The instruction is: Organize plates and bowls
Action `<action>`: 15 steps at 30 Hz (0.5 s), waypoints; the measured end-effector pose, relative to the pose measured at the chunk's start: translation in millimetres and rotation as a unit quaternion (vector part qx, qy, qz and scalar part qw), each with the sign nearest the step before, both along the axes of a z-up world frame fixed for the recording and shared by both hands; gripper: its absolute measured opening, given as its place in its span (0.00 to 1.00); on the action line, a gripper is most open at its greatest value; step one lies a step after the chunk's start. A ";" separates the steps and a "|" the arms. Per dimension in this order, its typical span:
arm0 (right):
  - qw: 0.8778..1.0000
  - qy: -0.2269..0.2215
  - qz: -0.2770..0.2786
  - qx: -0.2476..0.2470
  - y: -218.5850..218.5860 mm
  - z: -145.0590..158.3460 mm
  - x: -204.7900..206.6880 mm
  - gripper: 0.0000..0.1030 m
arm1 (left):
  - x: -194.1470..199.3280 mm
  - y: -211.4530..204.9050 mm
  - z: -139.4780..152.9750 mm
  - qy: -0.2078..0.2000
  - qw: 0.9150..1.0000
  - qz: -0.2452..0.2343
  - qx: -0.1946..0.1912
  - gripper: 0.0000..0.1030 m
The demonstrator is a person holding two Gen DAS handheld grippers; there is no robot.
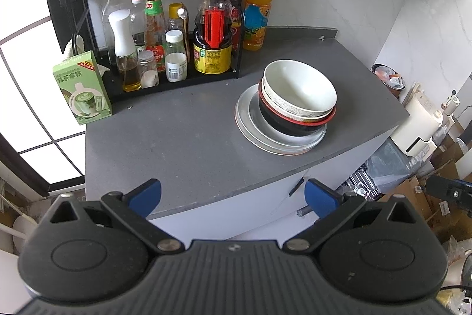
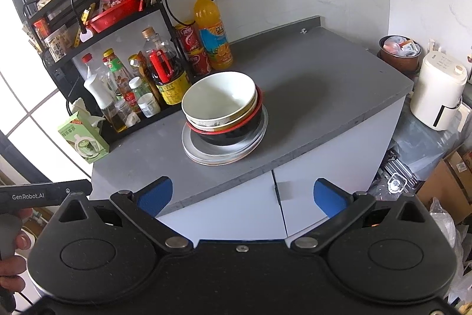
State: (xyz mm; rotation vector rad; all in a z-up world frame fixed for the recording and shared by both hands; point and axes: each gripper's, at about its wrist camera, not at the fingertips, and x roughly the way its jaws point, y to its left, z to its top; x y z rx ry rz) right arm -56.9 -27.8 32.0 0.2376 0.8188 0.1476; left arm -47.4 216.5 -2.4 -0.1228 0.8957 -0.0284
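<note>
Right, I have both grippers held back from the grey countertop [image 1: 183, 138], off its near edge. My left gripper [image 1: 233, 197] fills the bottom of its frame with its jaws spread wide and nothing between the blue pads; my right gripper [image 2: 243, 195] sits the same way in its own view, jaws wide apart and empty.

The stack I am here for sits right of centre in the left view and near the middle of the right view. A white bowl [image 1: 299, 89] nests on top, a patterned bowl [image 2: 236, 120] under it, then a black bowl with a red rim [image 1: 289, 124]. All three rest on the plates [image 1: 283, 142], which lie flat on the countertop.

At upper left stands a black rack [image 1: 233, 16] crowded with bottles, an orange drink bottle [image 1: 258, 11] just beside it, and a green carton [image 1: 82, 87] at the left edge.
</note>
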 end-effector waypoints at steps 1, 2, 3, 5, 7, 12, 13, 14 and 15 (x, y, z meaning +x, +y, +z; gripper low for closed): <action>1.000 0.000 -0.001 -0.001 -0.4 0.2 -0.5 1.00 | 0.1 -0.7 -0.3 0.000 1.000 -0.001 0.001 1.00; 1.000 0.000 -0.002 -0.002 -0.7 0.6 -1.1 1.00 | 0.6 -1.0 -0.7 0.001 1.000 -0.002 0.001 1.00; 1.000 0.000 -0.002 -0.002 -1.2 1.2 -1.5 1.00 | 0.8 -1.6 -1.0 0.002 1.000 -0.002 0.001 1.00; 1.000 -0.001 -0.002 -0.004 -1.3 1.5 -1.8 1.00 | 0.6 -2.7 -0.7 0.002 1.000 -0.002 0.001 1.00; 1.000 -0.002 -0.004 -0.005 -1.5 2.0 -2.8 1.00 | -0.2 -3.6 0.7 0.002 1.000 -0.003 0.001 1.00; 1.000 0.000 -0.008 -0.006 -2.0 1.7 -5.9 1.00 | 0.2 -6.7 2.8 -0.003 1.000 -0.010 0.006 1.00; 1.000 0.001 -0.008 -0.007 -1.7 1.8 -6.6 1.00 | 0.8 -6.9 2.6 -0.004 1.000 -0.010 0.005 1.00; 1.000 0.001 -0.008 -0.008 -1.8 1.9 -7.3 1.00 | 1.3 -7.0 2.6 -0.004 1.000 -0.010 0.004 1.00; 1.000 0.001 -0.008 -0.009 -1.6 2.0 -7.7 1.00 | 1.8 -7.4 2.5 -0.004 1.000 -0.010 0.003 0.99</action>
